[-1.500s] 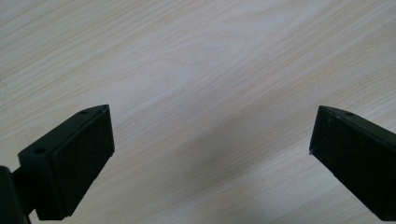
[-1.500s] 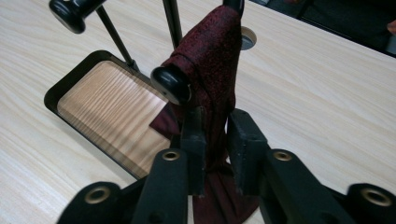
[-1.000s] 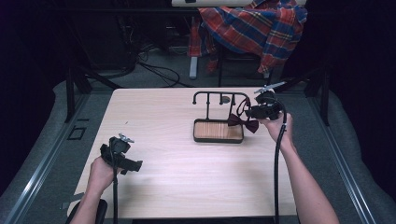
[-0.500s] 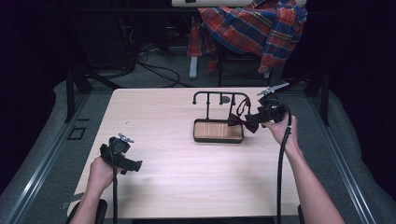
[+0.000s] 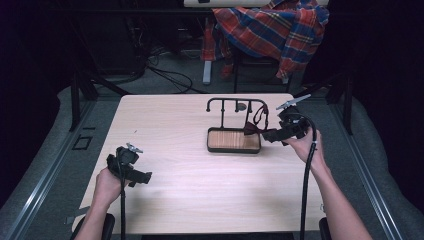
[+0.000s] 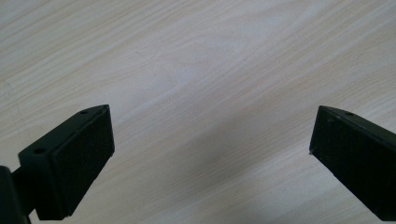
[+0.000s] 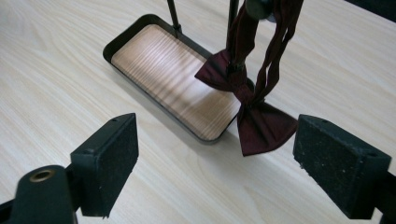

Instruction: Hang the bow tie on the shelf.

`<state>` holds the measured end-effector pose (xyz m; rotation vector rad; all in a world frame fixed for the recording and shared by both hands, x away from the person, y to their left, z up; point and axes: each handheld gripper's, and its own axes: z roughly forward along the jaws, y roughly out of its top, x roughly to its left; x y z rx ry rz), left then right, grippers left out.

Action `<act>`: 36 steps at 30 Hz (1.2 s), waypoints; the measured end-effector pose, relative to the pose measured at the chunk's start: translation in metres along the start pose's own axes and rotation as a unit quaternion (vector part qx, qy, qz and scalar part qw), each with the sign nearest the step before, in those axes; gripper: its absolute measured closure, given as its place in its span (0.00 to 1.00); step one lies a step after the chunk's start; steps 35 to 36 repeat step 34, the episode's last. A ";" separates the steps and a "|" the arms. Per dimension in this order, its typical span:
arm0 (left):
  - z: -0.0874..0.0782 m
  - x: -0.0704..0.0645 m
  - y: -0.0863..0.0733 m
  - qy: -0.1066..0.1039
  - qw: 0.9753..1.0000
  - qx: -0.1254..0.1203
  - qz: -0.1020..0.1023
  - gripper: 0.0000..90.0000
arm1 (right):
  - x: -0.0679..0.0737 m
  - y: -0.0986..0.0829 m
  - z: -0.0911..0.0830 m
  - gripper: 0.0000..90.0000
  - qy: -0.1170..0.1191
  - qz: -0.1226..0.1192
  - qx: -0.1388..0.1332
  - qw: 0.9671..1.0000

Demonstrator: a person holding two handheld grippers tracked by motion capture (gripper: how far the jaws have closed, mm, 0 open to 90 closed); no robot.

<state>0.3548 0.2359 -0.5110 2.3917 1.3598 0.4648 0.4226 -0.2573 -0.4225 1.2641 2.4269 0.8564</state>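
A dark red bow tie [image 7: 254,100] hangs by its strap from the right end of a black rack [image 5: 235,102], dangling over the corner of the rack's wooden tray [image 7: 168,60]. In the high view the bow tie [image 5: 251,127] sits just left of my right gripper [image 5: 272,134]. My right gripper [image 7: 215,163] is open, its jaws wide apart a short way in front of the tie and not touching it. My left gripper [image 5: 141,176] rests low at the table's near left, also open [image 6: 210,154], with bare wood between its jaws.
The light wooden table [image 5: 170,135] has free room across its middle and left. Behind it, a plaid cloth [image 5: 272,30] drapes over a chair, with cables on the floor. Black frame posts [image 5: 75,95] stand at the table's far corners.
My right gripper has drawn back to the right and let go of the bow tie, which now hangs from the rack. The left gripper has not moved.
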 end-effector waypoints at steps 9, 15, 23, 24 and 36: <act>0.000 -0.001 0.000 0.000 1.000 0.001 0.001 0.00 | 0.003 -0.028 -0.008 0.08 0.010 -0.007 0.013 1.000; 0.000 0.000 0.000 0.001 1.000 0.000 -0.001 0.00 | 0.005 -0.047 -0.007 0.06 0.012 -0.008 0.029 0.999; 0.000 0.000 0.000 0.002 1.000 -0.001 0.001 0.00 | 0.018 -0.076 0.001 0.06 0.008 -0.019 0.069 0.997; 0.000 0.000 0.000 0.002 1.000 -0.002 0.002 0.00 | 0.020 -0.080 0.004 0.06 0.006 -0.023 0.077 0.997; 0.002 -0.001 0.000 0.003 1.000 0.002 0.004 0.00 | 0.022 -0.091 0.022 0.03 -0.032 -0.066 0.133 0.988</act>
